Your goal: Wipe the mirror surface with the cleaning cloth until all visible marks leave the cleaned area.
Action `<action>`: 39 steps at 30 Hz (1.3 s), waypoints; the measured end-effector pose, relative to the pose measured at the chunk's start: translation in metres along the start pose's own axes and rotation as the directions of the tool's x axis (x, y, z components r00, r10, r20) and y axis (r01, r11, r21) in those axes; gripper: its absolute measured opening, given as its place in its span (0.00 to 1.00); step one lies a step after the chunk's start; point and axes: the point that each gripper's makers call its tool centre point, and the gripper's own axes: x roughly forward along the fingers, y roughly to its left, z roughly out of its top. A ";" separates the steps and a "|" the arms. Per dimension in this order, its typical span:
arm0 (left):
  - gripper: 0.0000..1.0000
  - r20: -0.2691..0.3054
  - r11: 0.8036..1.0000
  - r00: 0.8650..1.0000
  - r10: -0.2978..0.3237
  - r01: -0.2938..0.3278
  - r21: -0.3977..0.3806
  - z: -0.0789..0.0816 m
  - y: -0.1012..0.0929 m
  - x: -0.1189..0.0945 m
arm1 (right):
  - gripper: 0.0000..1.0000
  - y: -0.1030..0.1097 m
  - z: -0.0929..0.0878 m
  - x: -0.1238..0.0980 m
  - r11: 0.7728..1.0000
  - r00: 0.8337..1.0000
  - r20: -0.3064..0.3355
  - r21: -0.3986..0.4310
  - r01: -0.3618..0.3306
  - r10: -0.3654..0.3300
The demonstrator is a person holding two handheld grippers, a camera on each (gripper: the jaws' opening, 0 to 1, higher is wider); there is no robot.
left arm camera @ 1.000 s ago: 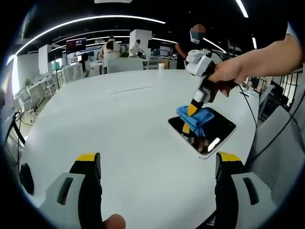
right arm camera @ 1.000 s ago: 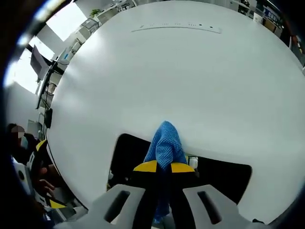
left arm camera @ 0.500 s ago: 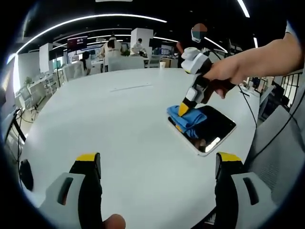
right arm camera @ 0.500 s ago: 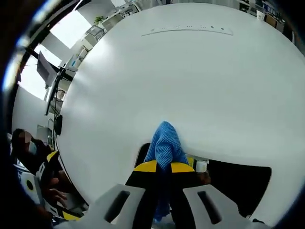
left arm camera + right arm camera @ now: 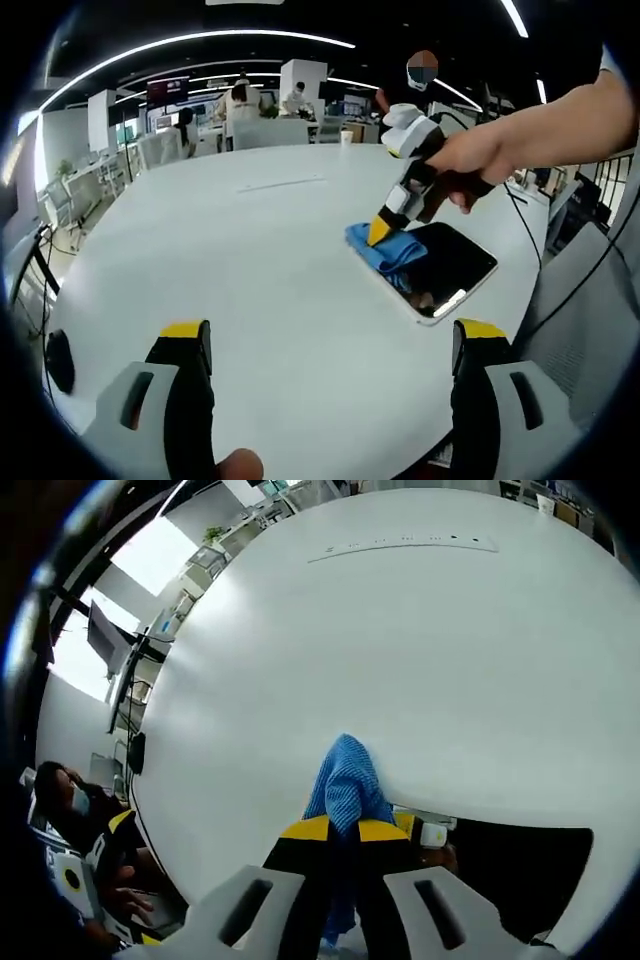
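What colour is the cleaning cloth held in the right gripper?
Blue; the cloth shows best in the right gripper view.

no readable text — signs too blurred

Bare white table (image 5: 250, 270) lies open around the mirror (image 5: 445, 270).

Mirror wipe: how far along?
Mid-wipe. Done: the right gripper is shut on the blue cloth, and the cloth is pressed on the mirror. In hand: the cloth sits at the mirror's edge nearest the table centre. Left: the uncovered dark glass; marks are too small to tell, so I cannot call it clean. The left gripper hangs open above the table.
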 end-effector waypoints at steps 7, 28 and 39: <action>0.99 0.001 1.000 1.000 -0.004 0.004 0.003 0.003 -0.002 0.001 | 0.02 0.001 -0.006 -0.003 1.000 1.000 0.004 -0.009 -0.005 0.005; 0.99 0.009 0.999 1.000 -0.016 0.016 0.029 0.014 -0.016 -0.002 | 0.02 0.012 -0.037 -0.012 0.999 1.000 -0.008 -0.028 -0.023 0.023; 0.99 0.012 1.000 1.000 -0.001 0.000 0.019 0.010 -0.019 -0.005 | 0.02 0.018 -0.049 -0.017 0.999 0.999 -0.017 -0.044 -0.027 0.027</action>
